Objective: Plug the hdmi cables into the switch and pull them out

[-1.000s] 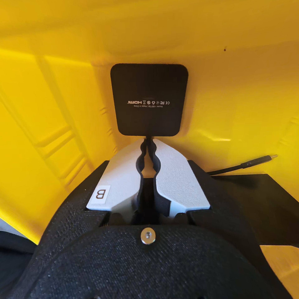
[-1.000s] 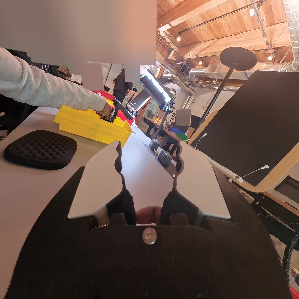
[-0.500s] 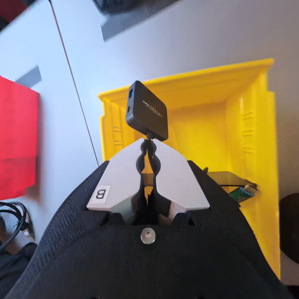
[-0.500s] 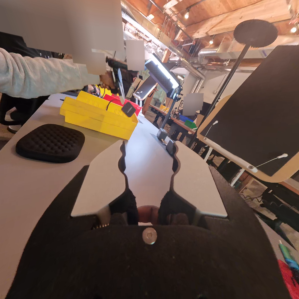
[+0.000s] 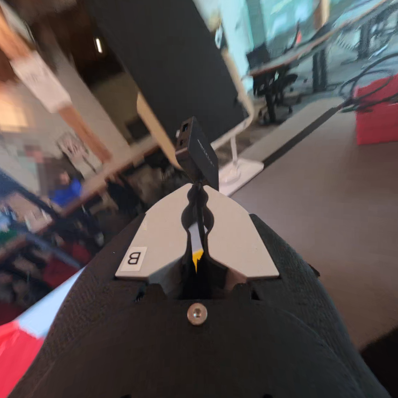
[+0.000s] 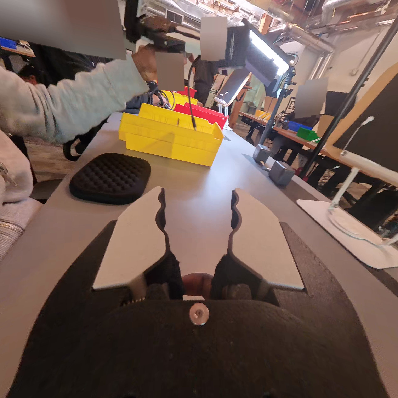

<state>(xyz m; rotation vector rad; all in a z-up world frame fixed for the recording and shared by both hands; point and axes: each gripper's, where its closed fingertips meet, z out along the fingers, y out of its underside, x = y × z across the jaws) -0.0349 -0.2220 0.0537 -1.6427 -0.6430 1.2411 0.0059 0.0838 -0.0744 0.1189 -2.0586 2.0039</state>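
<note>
My left gripper (image 5: 197,187) is shut on the thin black cable (image 5: 201,228) that comes out of the black switch (image 5: 201,156). It holds the switch in the air just past the fingertips, tilted, with its ports facing up and left. In the right wrist view the cable's free end (image 6: 189,97) hangs down from the raised hand (image 6: 146,62), and its plug dangles over the yellow bin (image 6: 172,142). My right gripper (image 6: 198,190) is open and empty, low over the grey table (image 6: 193,215).
A black dimpled pad (image 6: 109,178) lies left of the right gripper. A red bin (image 6: 200,112) stands behind the yellow one. Two grey blocks (image 6: 280,174) and a white stand base (image 6: 344,237) with a black board sit along the table's right edge.
My left gripper has lifted the switch out of the yellow bin and swung it high into the air. The right gripper has stayed open and tilted down toward the table.
</note>
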